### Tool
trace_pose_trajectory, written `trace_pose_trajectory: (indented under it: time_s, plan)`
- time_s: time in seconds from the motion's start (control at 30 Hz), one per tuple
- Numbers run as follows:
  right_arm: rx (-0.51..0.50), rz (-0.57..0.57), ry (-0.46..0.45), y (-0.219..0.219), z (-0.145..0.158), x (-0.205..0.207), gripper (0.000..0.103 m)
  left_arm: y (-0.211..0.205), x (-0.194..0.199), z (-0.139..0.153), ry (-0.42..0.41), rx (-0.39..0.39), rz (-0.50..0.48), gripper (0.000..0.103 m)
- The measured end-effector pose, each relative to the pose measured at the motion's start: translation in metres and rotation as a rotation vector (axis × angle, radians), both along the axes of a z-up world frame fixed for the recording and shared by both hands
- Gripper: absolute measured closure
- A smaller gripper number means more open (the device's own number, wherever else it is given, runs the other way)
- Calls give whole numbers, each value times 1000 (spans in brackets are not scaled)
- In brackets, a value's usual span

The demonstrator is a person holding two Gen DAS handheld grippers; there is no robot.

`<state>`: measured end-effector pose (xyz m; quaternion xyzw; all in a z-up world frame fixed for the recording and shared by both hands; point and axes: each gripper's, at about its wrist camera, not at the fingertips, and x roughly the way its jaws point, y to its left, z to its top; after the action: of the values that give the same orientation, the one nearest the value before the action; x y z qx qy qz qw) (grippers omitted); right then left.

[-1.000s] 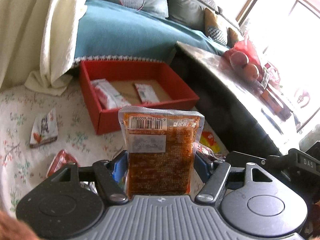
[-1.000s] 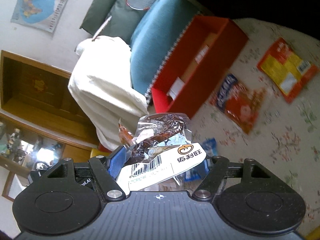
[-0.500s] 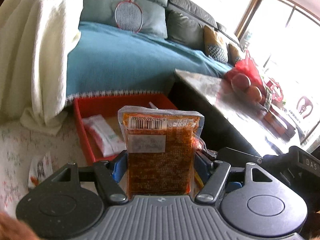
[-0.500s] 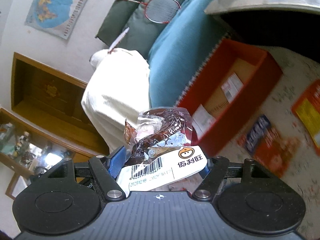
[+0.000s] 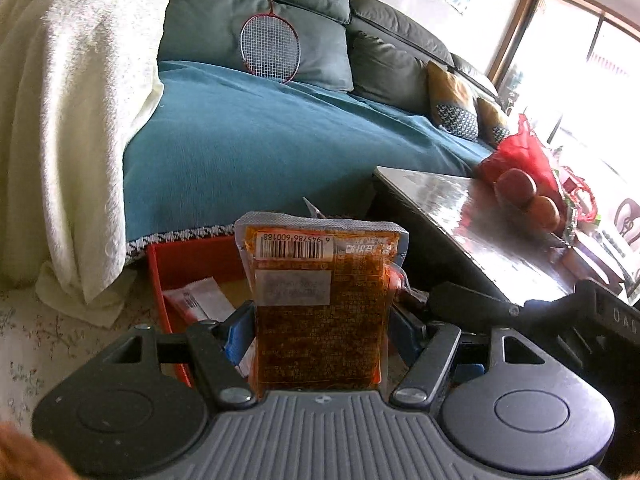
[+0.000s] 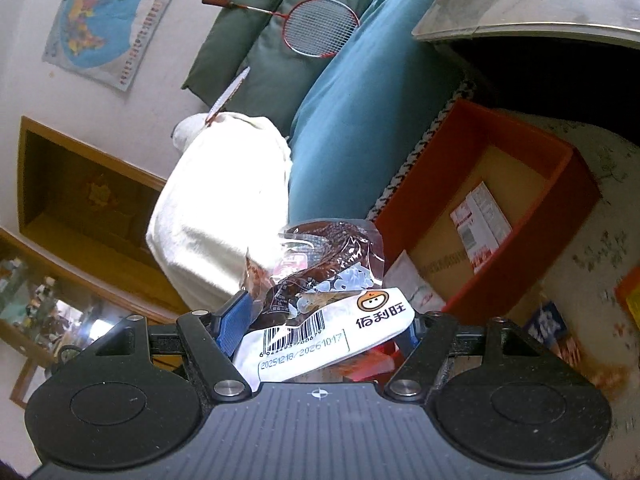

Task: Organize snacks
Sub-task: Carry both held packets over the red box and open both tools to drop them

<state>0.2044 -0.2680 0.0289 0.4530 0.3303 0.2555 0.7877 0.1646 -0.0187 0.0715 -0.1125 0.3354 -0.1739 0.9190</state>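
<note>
An orange-brown snack packet [image 5: 320,304] with a barcode stands upright between the blue pads of my left gripper [image 5: 320,332], which is shut on it. It hides much of the red box [image 5: 192,264] just behind, where a white-red pack [image 5: 200,300] lies. In the right wrist view my right gripper [image 6: 320,320] is shut on a clear brown-and-white snack bag [image 6: 324,304]. Ahead and to the right lies the red box [image 6: 516,256], open, with a white pack [image 6: 480,220] on its cardboard floor.
A teal-covered sofa [image 5: 260,144] with a badminton racket [image 5: 270,46] and a white blanket [image 5: 68,128] rises behind the box. A dark low table [image 5: 480,224] with fruit stands on the right. Loose packets [image 6: 560,336] lie on the flowered floor cloth [image 6: 600,240].
Both grippers have moved toward the red box with their packets still held. The box now sits closer in both views, and the left view has tilted up, showing more sofa.
</note>
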Motion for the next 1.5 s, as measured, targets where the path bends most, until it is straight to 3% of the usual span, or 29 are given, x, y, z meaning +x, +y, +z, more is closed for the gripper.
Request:
trace_pose_trajectory:
  time_s: [0.6,0.93,1.37,1.5]
  plan:
    - [-131,-13,71,16,-29,53,26,-1,57,-42,71,66,67,42]
    - [-414,2,42,45,-32,75,25,1,78,-75,167,122,93,40]
    - [-497,-27,50,40,-27,68,21,8,77,-71,199,104,109,34]
    - [-598,-47,25,46,-20,64,21,13,75,-66,194,97,119,34]
